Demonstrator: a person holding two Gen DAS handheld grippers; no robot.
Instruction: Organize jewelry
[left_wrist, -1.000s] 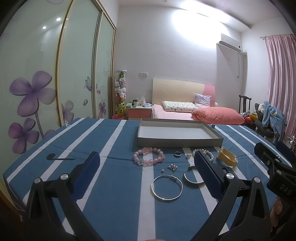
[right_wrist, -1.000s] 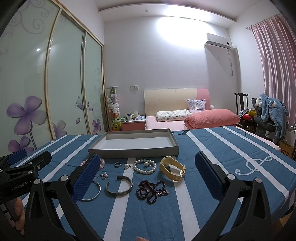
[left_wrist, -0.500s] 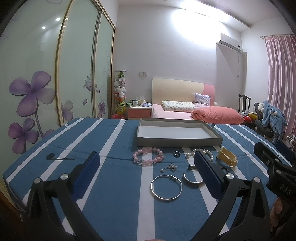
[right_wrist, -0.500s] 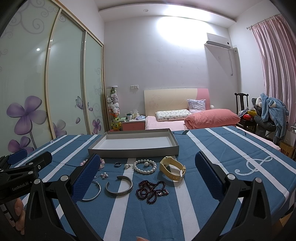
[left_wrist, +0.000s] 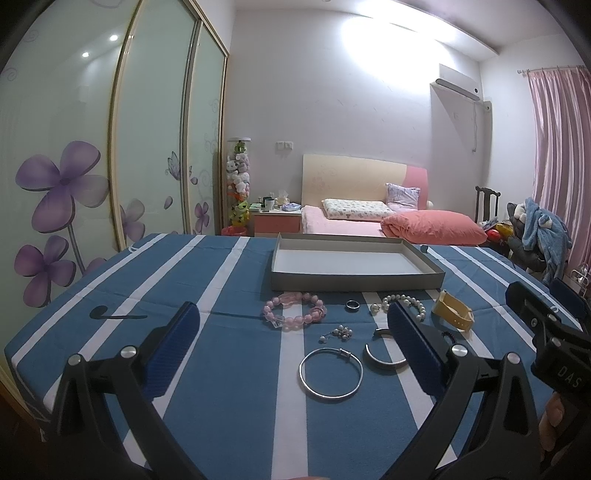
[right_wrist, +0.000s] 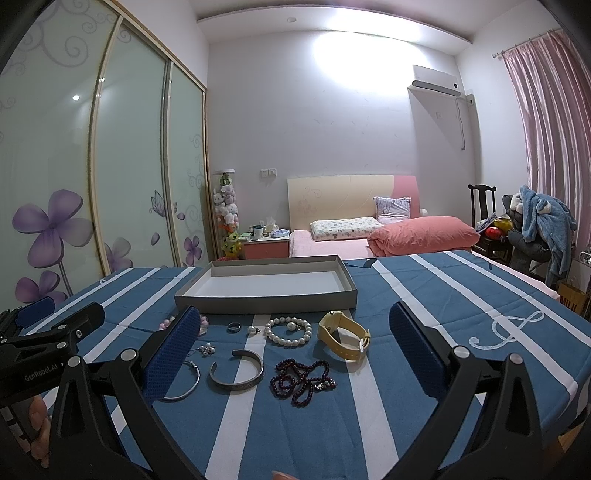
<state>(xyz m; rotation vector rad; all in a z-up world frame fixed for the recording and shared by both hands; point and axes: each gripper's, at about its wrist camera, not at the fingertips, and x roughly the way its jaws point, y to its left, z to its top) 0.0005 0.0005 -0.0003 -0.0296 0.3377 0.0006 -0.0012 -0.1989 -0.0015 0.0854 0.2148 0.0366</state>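
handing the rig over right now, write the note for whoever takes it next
Left gripper and right gripper: jaws open, holding nothing, above the striped blue tablecloth.
The shallow grey cardboard tray holds nothing yet.
In front of it lie the pink bead bracelet, white pearl bracelet, yellow watch, silver cuff, thin silver bangle, dark red bead strand, small ring.
Nothing moved; everything is left.

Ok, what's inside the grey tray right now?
Nothing that shows: the grey tray has a bare white floor in both views. Its near wall hides a thin strip of floor behind it. All the jewelry, like the pearl bracelet, lies on the tablecloth in front.
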